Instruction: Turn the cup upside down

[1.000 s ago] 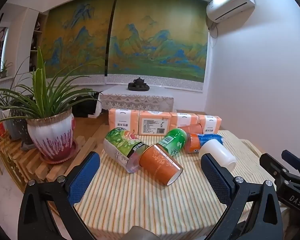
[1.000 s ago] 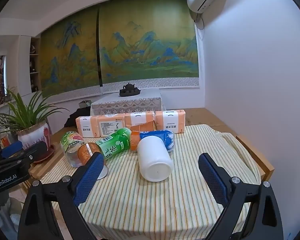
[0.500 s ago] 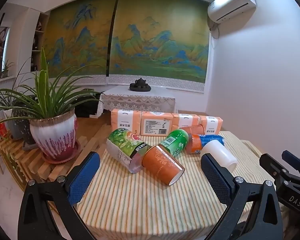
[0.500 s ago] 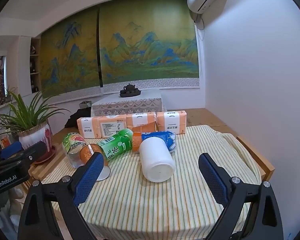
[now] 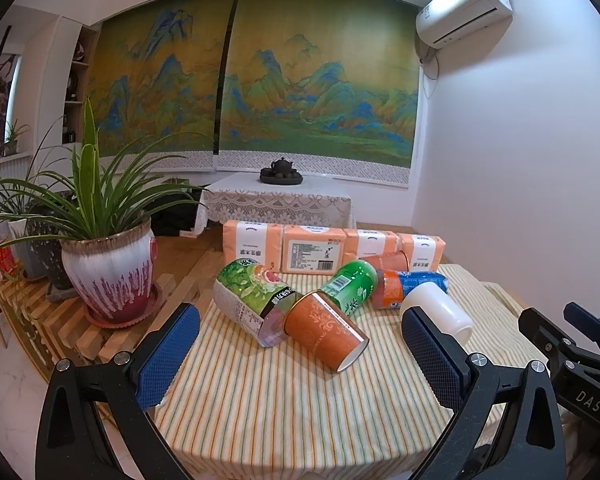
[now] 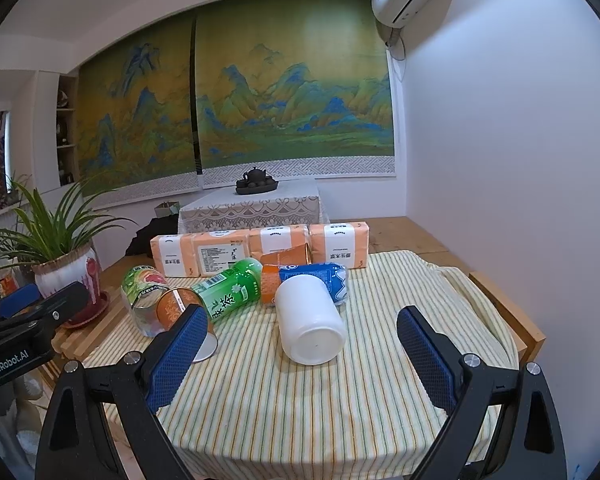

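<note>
On a striped tablecloth (image 5: 284, 408), nothing has been turned over yet: the orange paper cup (image 5: 324, 326) lies on its side among the clutter, its open white rim aimed toward the near right of the left wrist view. It rests against a clear cup with a green fruit label (image 5: 252, 296), also toppled, and just in front of a green tea bottle (image 5: 350, 286) lying flat. From where we stand, the task reads as barely begun.

Our left gripper (image 5: 300, 354) hangs short of the cup with its blue pads spread wide and nothing between them; the cup sits in the gap ahead, untouched. Our right gripper (image 6: 300, 350) is likewise spread and empty, facing a white plastic cup (image 6: 310, 320) that lies on its side with its closed base toward the camera (which of these cups the task means, we cannot say for certain; the orange one is framed by the left fingers, the white one by the right).

Behind the row, a blue-and-orange can (image 6: 308, 278) lies flat, a second orange cup (image 6: 288, 257) is tucked against four orange tissue packs (image 6: 260, 246), and a potted plant (image 5: 108, 264) stands off the cloth to the left.

What is left, by our reckoning, is everything: closing in, gripping a cup's wall, lifting it clear of its neighbours, rotating it and setting it mouth-down on the cloth.
</note>
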{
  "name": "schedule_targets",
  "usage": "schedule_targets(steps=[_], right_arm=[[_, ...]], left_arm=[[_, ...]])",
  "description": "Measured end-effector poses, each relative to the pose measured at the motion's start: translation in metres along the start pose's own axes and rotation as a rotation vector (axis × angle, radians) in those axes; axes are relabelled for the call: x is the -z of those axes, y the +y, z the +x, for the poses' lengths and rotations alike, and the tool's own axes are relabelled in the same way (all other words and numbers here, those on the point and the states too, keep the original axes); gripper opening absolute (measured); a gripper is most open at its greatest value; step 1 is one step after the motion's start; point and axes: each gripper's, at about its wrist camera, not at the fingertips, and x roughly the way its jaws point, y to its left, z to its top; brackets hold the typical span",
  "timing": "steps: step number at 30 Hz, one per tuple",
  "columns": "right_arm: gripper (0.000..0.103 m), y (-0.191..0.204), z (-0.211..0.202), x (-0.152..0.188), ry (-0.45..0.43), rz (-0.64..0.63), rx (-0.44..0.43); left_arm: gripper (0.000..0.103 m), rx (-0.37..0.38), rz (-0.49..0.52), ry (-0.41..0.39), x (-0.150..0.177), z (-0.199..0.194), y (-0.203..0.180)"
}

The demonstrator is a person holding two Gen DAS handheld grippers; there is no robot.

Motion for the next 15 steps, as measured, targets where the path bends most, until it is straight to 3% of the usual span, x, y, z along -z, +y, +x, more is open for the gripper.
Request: schedule_targets(steps=[15], right_arm=[[0.094,-0.0027,-0.0008,0.0009,0.006,0.011,0.003]], left_arm=[[0.102,0.001,0.004,0.002,-0.0022,0.0006,-0.0006]])
